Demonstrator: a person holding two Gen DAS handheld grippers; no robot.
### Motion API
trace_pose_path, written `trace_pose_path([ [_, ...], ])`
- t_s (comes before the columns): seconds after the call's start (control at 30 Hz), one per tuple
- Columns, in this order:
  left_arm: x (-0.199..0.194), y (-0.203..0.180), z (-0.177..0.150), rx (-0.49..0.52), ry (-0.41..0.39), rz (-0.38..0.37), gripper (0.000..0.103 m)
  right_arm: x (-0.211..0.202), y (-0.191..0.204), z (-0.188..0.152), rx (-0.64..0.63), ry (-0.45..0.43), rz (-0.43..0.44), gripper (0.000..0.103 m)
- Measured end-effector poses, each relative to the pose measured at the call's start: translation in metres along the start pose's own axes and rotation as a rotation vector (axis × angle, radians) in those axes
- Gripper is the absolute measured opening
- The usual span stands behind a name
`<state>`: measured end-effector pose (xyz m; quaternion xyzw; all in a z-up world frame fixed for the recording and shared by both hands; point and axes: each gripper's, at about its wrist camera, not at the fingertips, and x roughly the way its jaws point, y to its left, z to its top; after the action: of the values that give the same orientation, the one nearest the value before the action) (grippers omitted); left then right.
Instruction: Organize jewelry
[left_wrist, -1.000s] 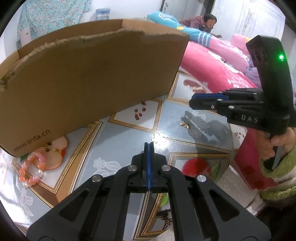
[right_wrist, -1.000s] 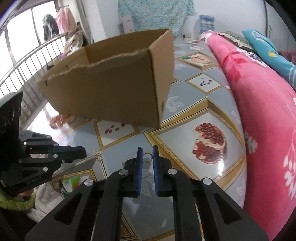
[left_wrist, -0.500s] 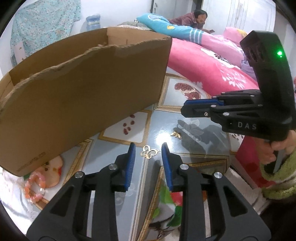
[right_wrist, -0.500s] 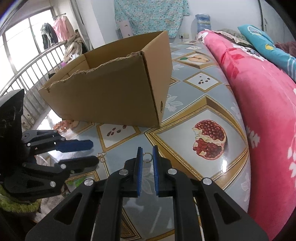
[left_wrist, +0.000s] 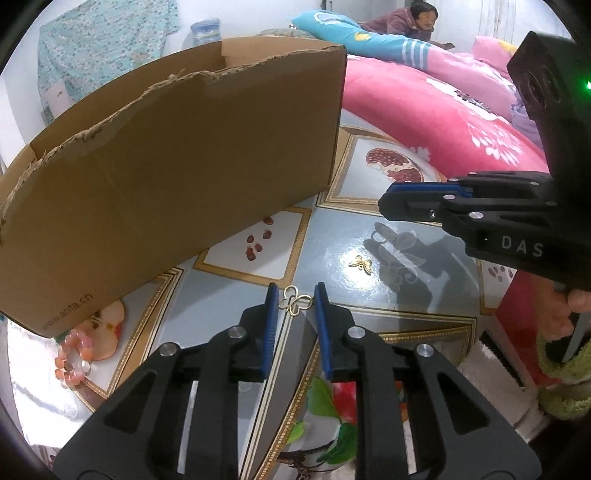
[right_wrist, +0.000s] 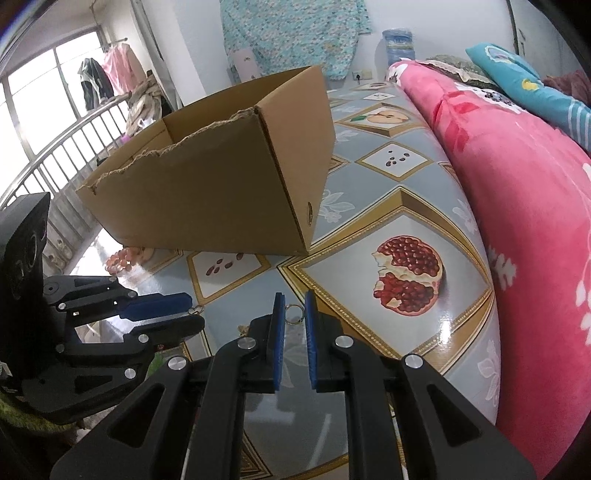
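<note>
My left gripper is open, its blue pads on either side of a gold clover-shaped earring lying on the patterned table. A gold butterfly earring lies a little further right. My right gripper is shut on a small gold ring, held above the table; it also shows at the right of the left wrist view. A pink bead bracelet lies at the left by the open cardboard box.
The cardboard box stands on the table behind both grippers. A pink quilt borders the table on the right. A railing and window are at the far left. A person lies on the bed far behind.
My left gripper opened from shut and moved forward until its pads flank the clover earring. My right gripper kept its hold on the ring and shifted slightly.
</note>
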<state>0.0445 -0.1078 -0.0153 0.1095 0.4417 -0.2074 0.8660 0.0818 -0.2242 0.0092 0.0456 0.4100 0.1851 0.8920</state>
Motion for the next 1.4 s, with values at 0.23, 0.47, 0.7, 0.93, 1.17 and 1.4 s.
trace_pose_path([
  [0.23,-0.001,-0.003,-0.002,0.023,-0.017,0.016,0.018,0.0,0.0,0.001,0.007,-0.007,0.005,0.011],
  [0.47,-0.003,-0.008,-0.003,0.051,-0.024,0.017,0.003,0.0,-0.001,0.001,0.004,-0.009,0.008,0.011],
  [0.7,-0.016,-0.001,-0.005,0.015,-0.047,-0.05,0.011,-0.001,0.001,0.003,-0.003,-0.009,0.006,0.011],
  [0.93,-0.012,0.005,-0.008,-0.05,0.006,-0.126,0.022,0.0,0.001,0.004,0.0,-0.013,0.008,0.011],
  [1.17,-0.005,0.006,-0.004,-0.057,-0.009,-0.14,0.022,-0.001,-0.002,0.004,0.008,-0.015,0.006,0.011],
  [1.4,-0.003,0.001,0.0,-0.013,-0.019,-0.125,0.022,0.001,-0.006,0.001,0.024,-0.012,0.008,0.011],
])
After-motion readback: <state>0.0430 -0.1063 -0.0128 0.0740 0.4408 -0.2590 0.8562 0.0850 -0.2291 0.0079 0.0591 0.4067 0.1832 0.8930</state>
